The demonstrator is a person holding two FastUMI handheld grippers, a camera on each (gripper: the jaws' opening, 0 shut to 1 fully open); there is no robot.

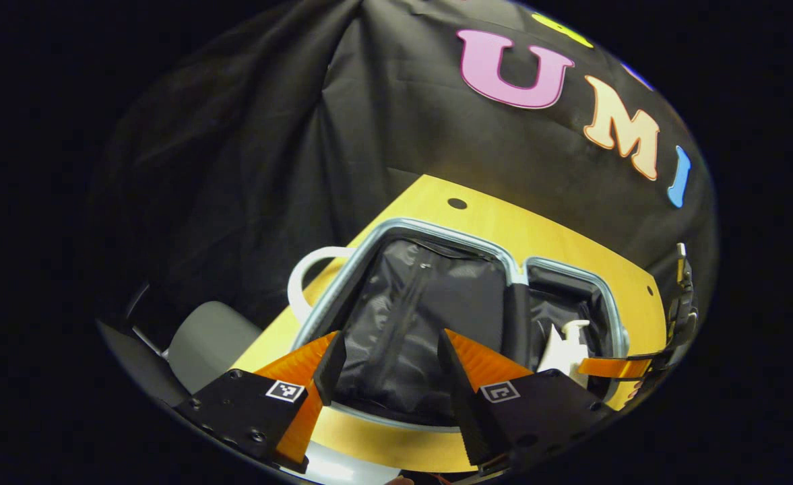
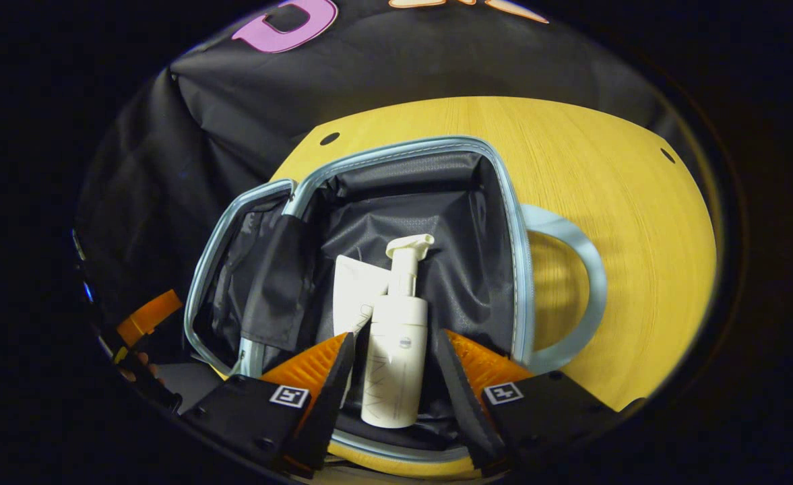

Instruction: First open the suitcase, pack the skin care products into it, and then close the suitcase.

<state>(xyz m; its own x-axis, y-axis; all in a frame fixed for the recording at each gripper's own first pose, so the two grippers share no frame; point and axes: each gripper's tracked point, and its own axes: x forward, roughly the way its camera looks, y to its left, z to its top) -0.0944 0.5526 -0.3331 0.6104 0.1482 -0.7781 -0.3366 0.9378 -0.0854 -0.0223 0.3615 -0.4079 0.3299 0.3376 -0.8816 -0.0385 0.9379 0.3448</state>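
In the left gripper view, the left claw (image 1: 386, 367) is hovering with its fingers spread and nothing between them, over the zipped lining half of the open suitcase (image 1: 396, 232), which is lying flat on the yellow counter (image 1: 537, 232). The pump bottle (image 1: 566, 350) is showing in the other half, at the right, with the right claw (image 1: 608, 367) reaching in beside it at the edge of the picture. A likely slip here is the left claw catching the loose lining or the central flap when it goes to lift this half, so that fabric is getting trapped along the rim and the case is not closing flush. The near rim is lying partly behind the fingers, and the pale rounded thing (image 1: 211, 340) off the counter's left edge is too dim to name. In the right gripper view, the right claw (image 2: 393, 384) is standing spread around the lower body of the pump bottle (image 2: 396, 343), the fingers apart from it on either side, not squeezing. The bottle is lying inside the case, against a white tube (image 2: 356, 296) just beside it. The risk here is a finger nudging the bottle while pulling out, or the pump head sticking up and fouling the lid. The tube's lower end is hidden behind the bottle and finger, and the left claw (image 2: 147, 313) is being cut off at the dark edge, its state unreadable there.
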